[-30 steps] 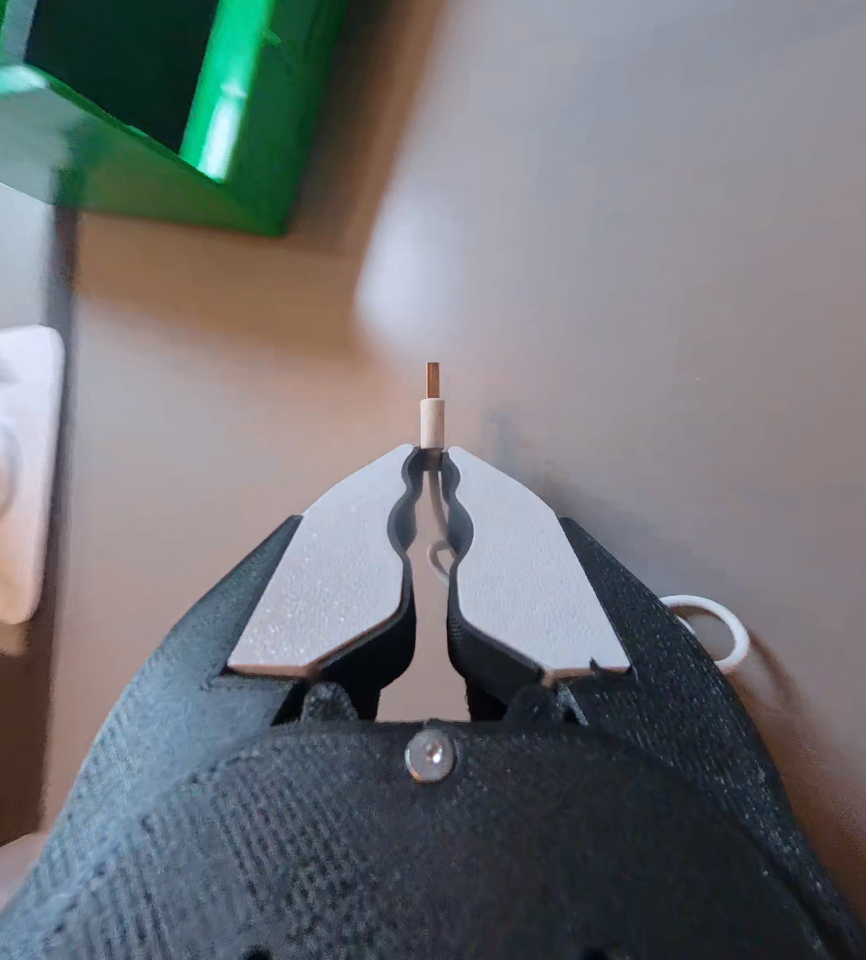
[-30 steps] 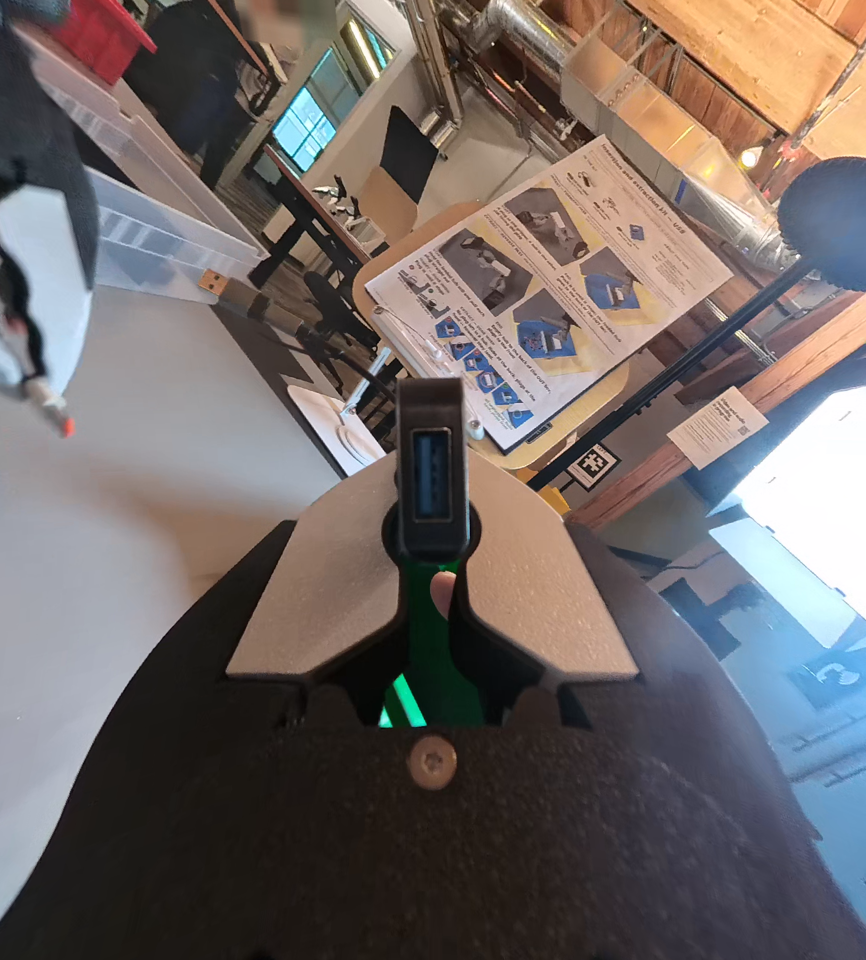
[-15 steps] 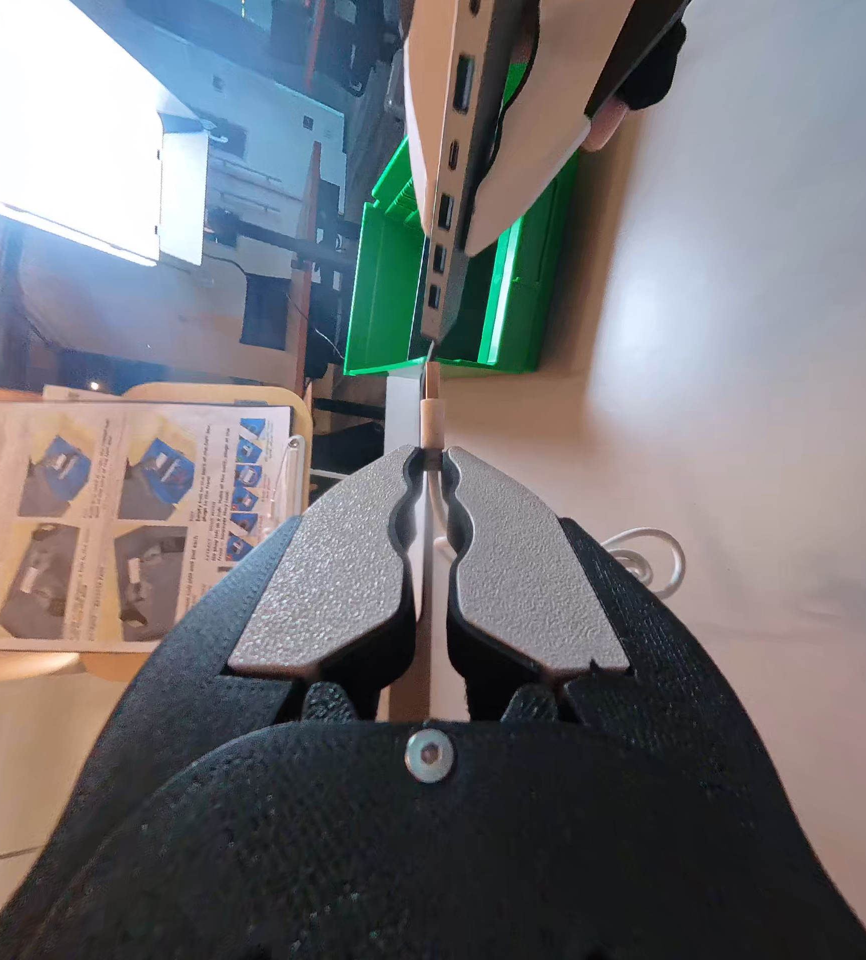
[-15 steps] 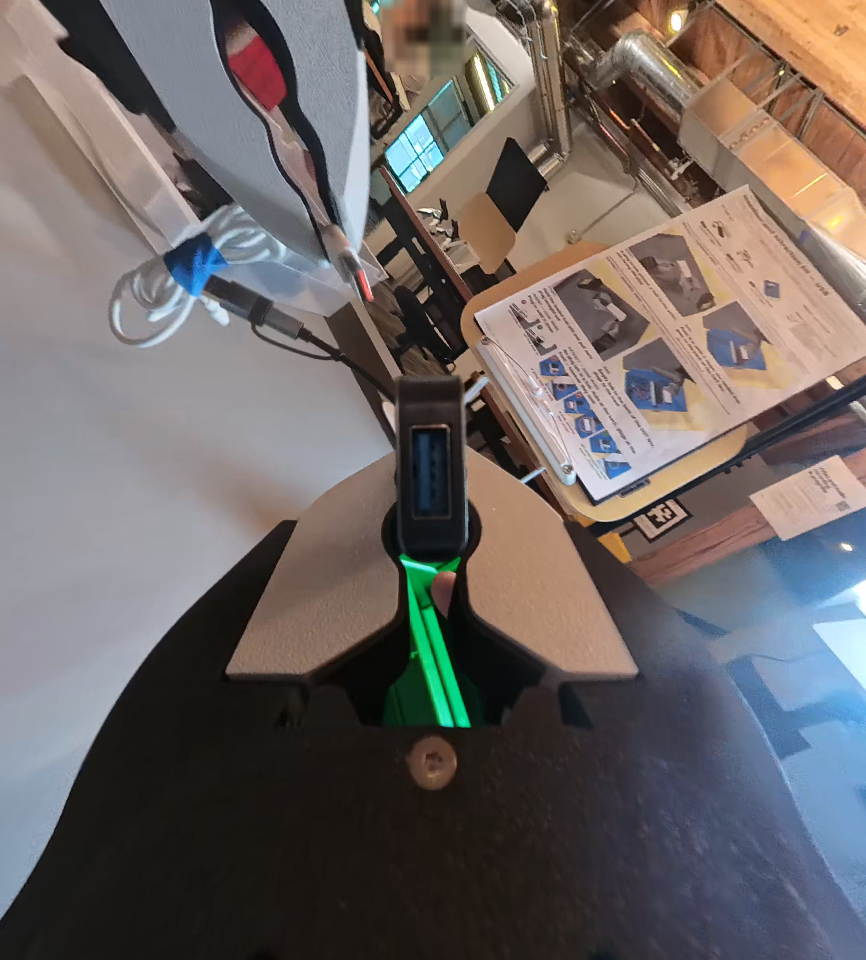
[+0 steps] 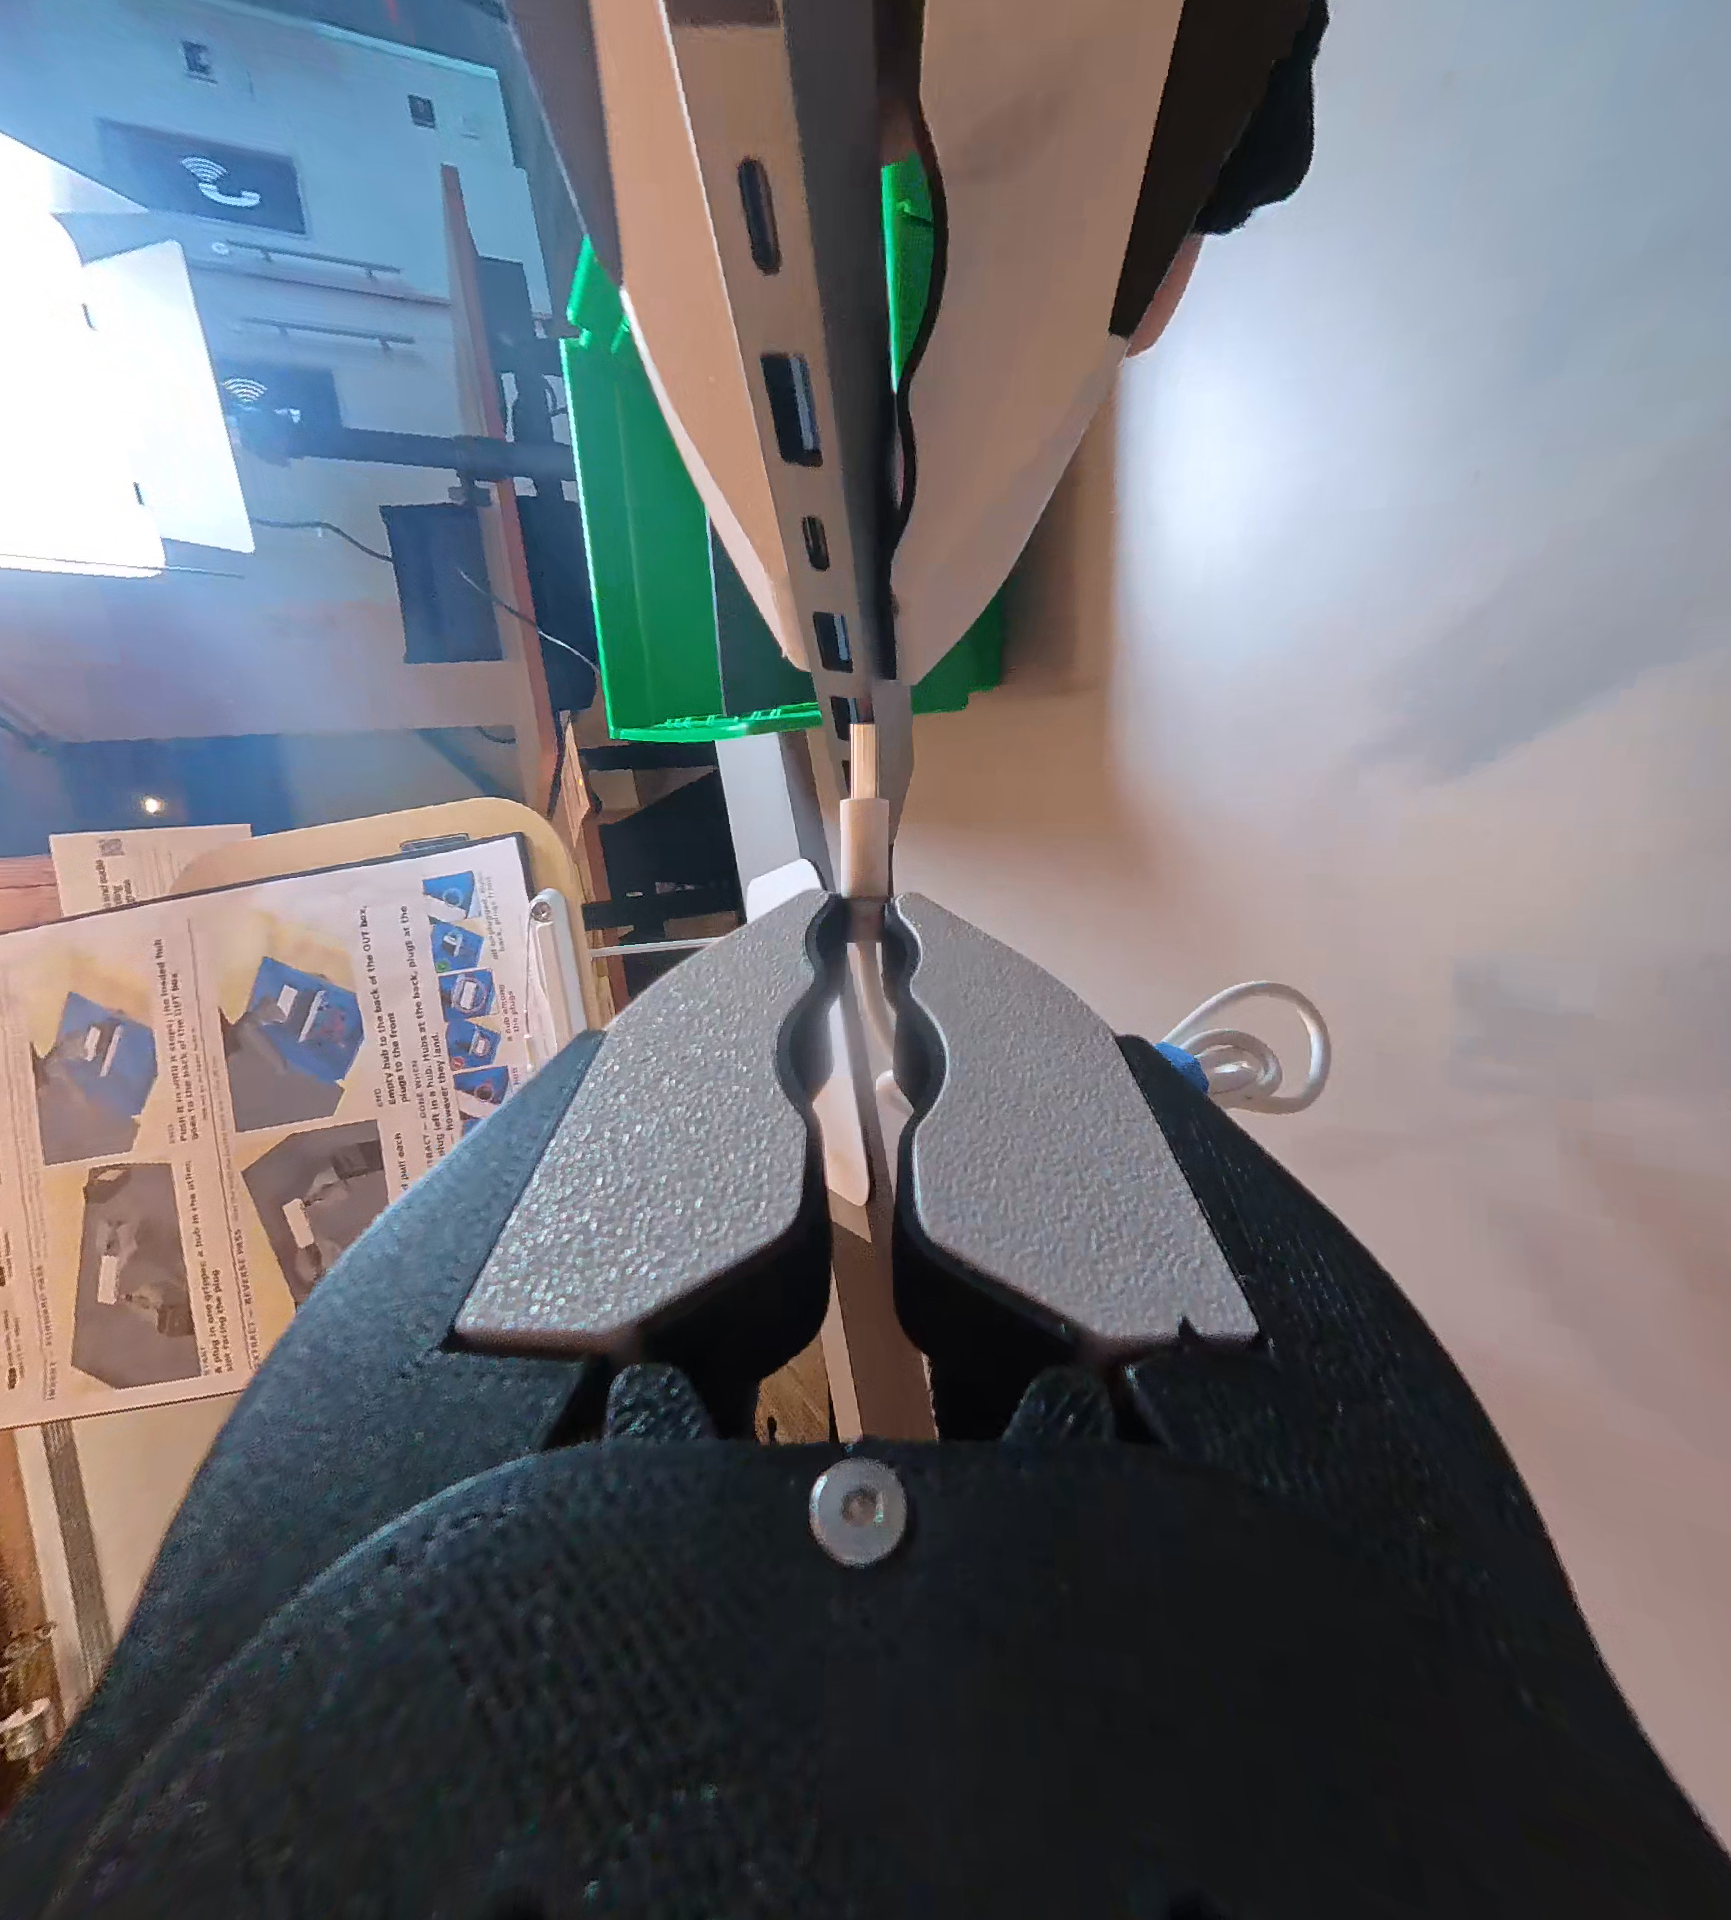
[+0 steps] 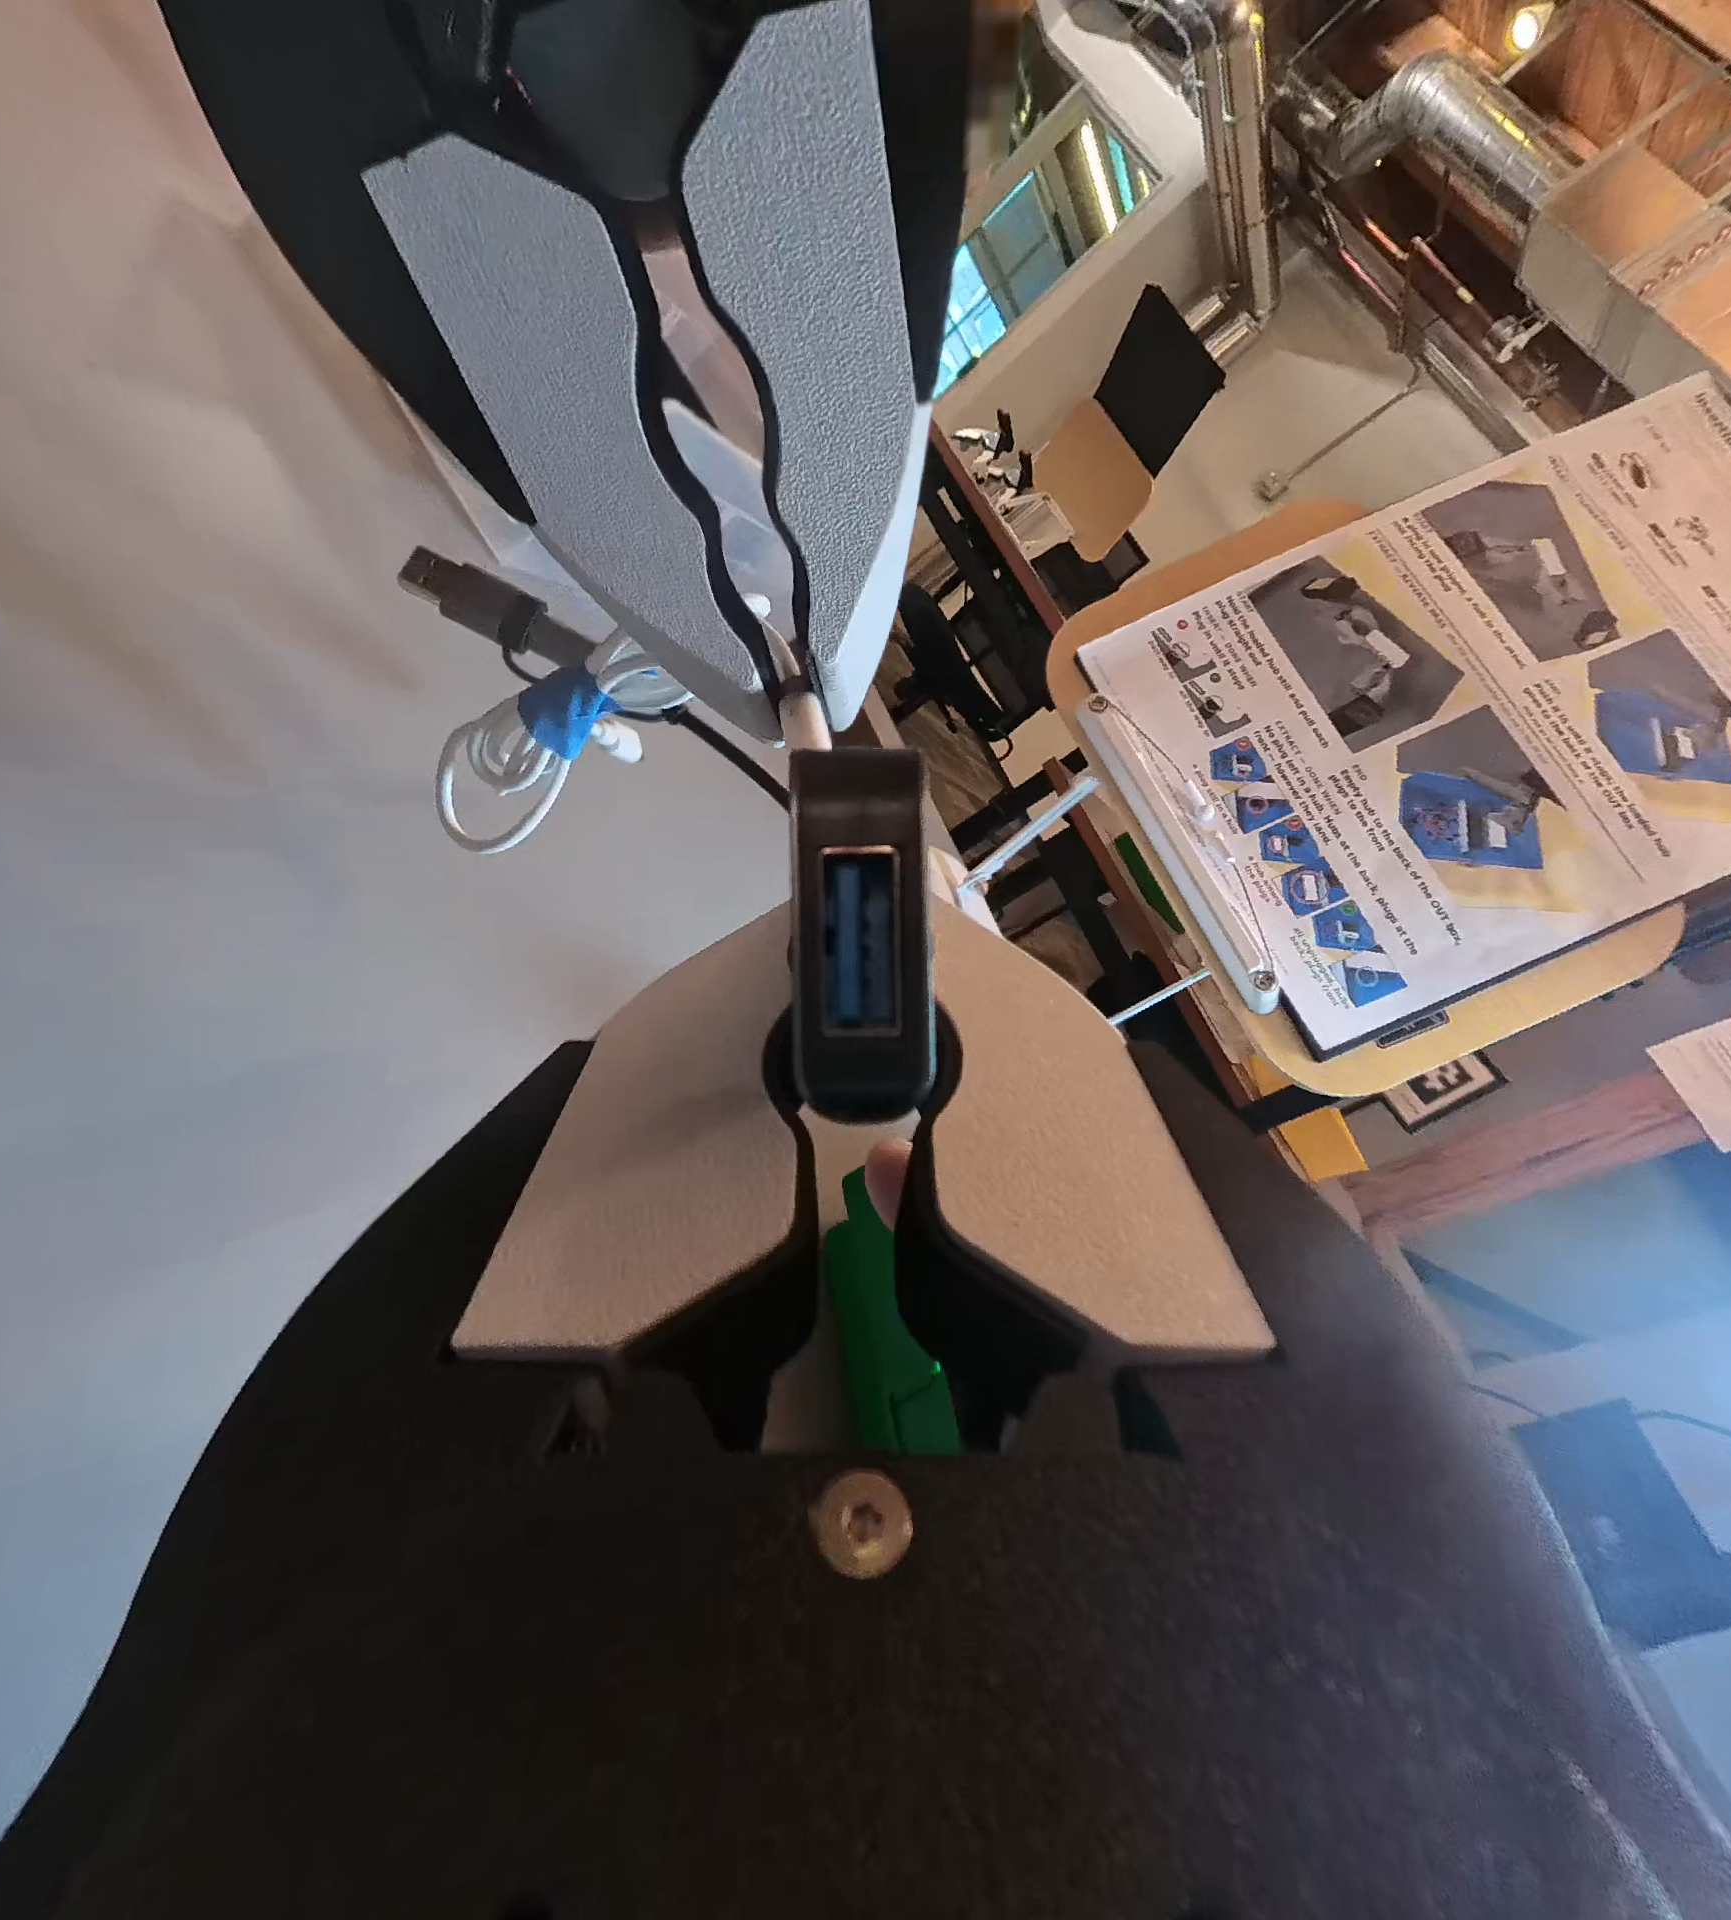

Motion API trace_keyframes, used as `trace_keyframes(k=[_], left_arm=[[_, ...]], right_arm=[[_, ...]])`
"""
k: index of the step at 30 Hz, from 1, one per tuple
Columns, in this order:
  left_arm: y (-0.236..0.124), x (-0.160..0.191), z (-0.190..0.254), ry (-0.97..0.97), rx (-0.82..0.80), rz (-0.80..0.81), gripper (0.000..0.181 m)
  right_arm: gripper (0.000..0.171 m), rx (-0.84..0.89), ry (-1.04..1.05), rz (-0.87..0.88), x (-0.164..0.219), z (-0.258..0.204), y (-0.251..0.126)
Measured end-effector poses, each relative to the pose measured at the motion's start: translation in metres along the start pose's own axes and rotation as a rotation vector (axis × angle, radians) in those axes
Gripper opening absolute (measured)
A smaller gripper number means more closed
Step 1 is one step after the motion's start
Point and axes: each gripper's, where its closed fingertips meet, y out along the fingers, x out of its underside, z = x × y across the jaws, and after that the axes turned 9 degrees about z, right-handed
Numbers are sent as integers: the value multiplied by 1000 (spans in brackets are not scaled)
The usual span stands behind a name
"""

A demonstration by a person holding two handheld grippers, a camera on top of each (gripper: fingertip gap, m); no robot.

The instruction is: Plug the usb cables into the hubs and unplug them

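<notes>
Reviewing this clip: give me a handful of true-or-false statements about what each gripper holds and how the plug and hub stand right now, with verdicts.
1. The left gripper is shut on a white cable plug. True.
2. The right gripper is open and holds nothing. False: it is shut on a dark hub.
3. The hub's end facing the right wrist camera shows a blue-lined port. True.
4. The plug sits far from the hub. False: in the left wrist view its metal tip is right at the hub's near end; whether it has entered a port cannot be told.
5. A coiled white cable with a blue tie lies on the table. True.
6. The bin behind the hub is red. False: the bin is green.
</notes>
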Motion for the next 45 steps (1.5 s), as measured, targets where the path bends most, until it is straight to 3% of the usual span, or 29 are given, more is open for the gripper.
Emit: trace_keyframes(k=[1,14,22,31,35,39,45], left_arm=[[1,0,2,1,6,-4,7],[3,5,22,-3,98,-68,7],[-2,-2,34,-204,201,115,6],[-1,-1,42,-248,265,118,7],[-5,-7,45,-341,316,173,7],[-12,-15,52,-472,434,172,7],[-25,-39,61,-841,678,311,6]], right_arm=[[11,-4,-14,-12,2,-2,0],[11,-86,-121,-47,4,-26,4],[10,-174,-10,24,-4,-38,0],[10,-228,30,66,-18,-43,-2],[10,-287,118,99,-23,-46,-6],[10,-379,364,167,-30,-48,-11],[10,-558,756,275,-42,-48,-25]])
